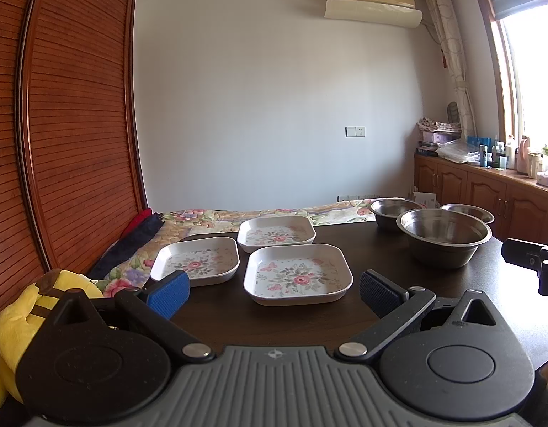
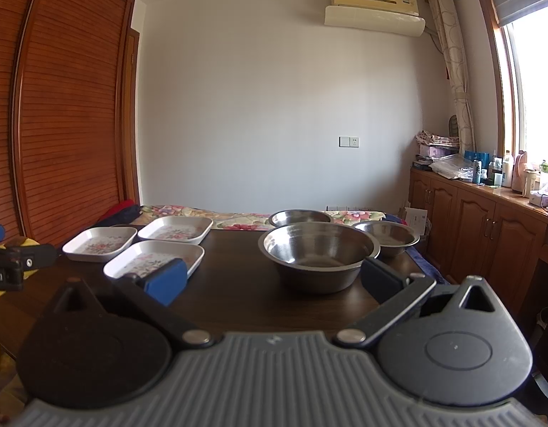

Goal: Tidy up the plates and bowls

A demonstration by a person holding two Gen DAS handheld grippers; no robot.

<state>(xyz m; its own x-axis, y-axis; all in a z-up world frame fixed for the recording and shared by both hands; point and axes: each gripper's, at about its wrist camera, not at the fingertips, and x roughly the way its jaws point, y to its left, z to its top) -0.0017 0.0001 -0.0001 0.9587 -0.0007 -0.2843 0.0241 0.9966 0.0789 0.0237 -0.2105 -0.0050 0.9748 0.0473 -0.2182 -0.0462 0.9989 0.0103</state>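
Observation:
Three square white plates with flower prints lie on the dark table: a near one [image 1: 298,273], a left one [image 1: 197,260] and a far one [image 1: 276,233]. Three steel bowls stand to the right: a large near bowl [image 1: 444,238], one behind it [image 1: 393,211] and a small one [image 1: 467,212]. My left gripper [image 1: 274,293] is open, low over the table just short of the near plate. My right gripper [image 2: 274,281] is open too, with the large bowl [image 2: 318,254] just ahead between its fingers' lines. The plates [image 2: 154,259] lie to its left.
A bed with a floral quilt [image 1: 209,219] lies beyond the table, a yellow plush toy [image 1: 28,316] at the left. A slatted wooden wardrobe [image 1: 71,124] fills the left side. Cabinets [image 2: 480,227] with bottles run along the right under the window.

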